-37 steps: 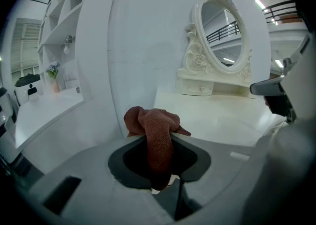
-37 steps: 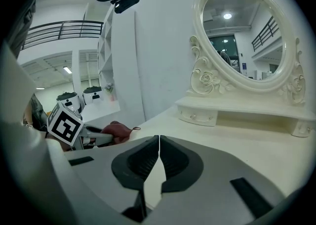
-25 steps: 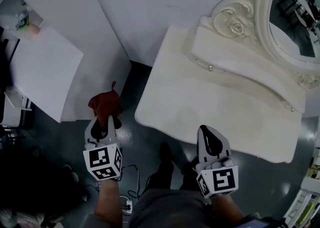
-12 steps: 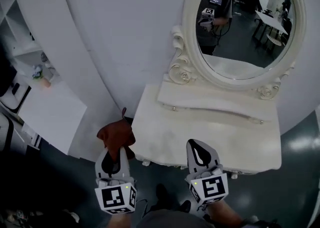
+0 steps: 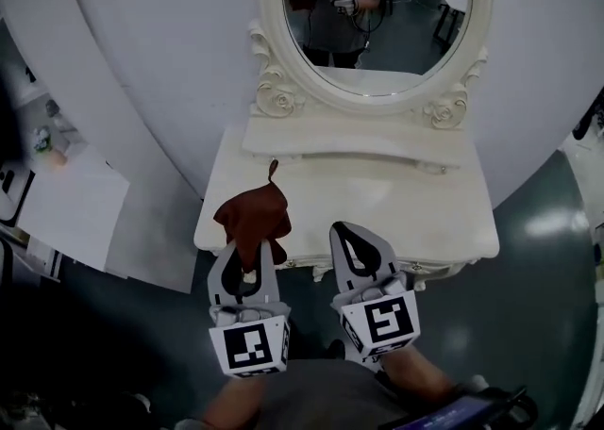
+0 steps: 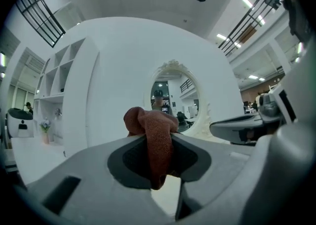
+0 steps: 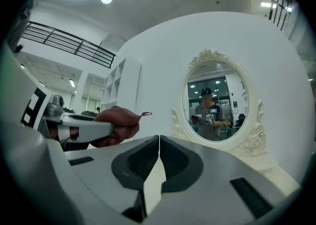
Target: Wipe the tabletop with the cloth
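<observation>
A reddish-brown cloth (image 5: 253, 216) is bunched in my left gripper (image 5: 247, 247), whose jaws are shut on it at the near left edge of the cream dressing table's top (image 5: 377, 206). In the left gripper view the cloth (image 6: 154, 137) hangs pinched between the jaws, with the oval mirror ahead. My right gripper (image 5: 347, 233) sits beside it at the table's front edge, jaws shut with nothing between them (image 7: 159, 140). From the right gripper view the cloth (image 7: 117, 123) shows at the left.
An oval mirror (image 5: 376, 13) in a carved frame stands at the table's back and reflects a person holding both grippers. A raised shelf (image 5: 359, 140) runs under it. White shelving (image 5: 57, 202) stands at the left. Dark floor (image 5: 538, 324) lies to the right.
The view has swung so the dressing table is now straight ahead. Both grippers have come up to its front edge, the left one still carrying the cloth.
</observation>
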A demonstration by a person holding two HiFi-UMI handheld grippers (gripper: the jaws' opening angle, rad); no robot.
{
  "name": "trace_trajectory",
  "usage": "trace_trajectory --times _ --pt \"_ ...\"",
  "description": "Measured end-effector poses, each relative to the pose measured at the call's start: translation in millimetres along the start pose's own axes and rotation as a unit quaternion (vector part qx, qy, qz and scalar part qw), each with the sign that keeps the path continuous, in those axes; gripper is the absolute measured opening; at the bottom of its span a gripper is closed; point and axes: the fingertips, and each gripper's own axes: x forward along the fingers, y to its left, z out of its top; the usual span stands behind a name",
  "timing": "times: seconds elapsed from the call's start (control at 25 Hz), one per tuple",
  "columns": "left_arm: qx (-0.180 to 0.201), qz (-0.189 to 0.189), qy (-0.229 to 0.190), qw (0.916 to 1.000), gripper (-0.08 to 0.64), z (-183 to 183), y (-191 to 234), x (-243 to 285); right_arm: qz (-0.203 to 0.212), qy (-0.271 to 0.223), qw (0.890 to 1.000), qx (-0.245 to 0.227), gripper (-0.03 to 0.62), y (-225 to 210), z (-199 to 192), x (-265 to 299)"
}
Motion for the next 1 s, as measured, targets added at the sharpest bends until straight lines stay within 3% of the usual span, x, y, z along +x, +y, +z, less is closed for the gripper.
trace_trajectory --times 0.2,0.6,1.0 --pt "0.038 -0.004 0.005 0.9992 0.103 -4.6 -24.8 -8.9 -0.016 0.012 1.000 0.003 0.015 -7.7 -12.4 -29.7" --pt "0.053 -0.042 0.002 0.9977 0.101 0.7 -60.0 -13.2 -0.036 0.013 0.999 -0.010 0.014 -21.3 -12.7 -49.6" --pt "0.066 -0.049 0.007 0.9966 0.101 2.7 -66.6 -9.3 -0.035 0.010 0.999 0.003 0.014 -25.3 -14.5 -48.8"
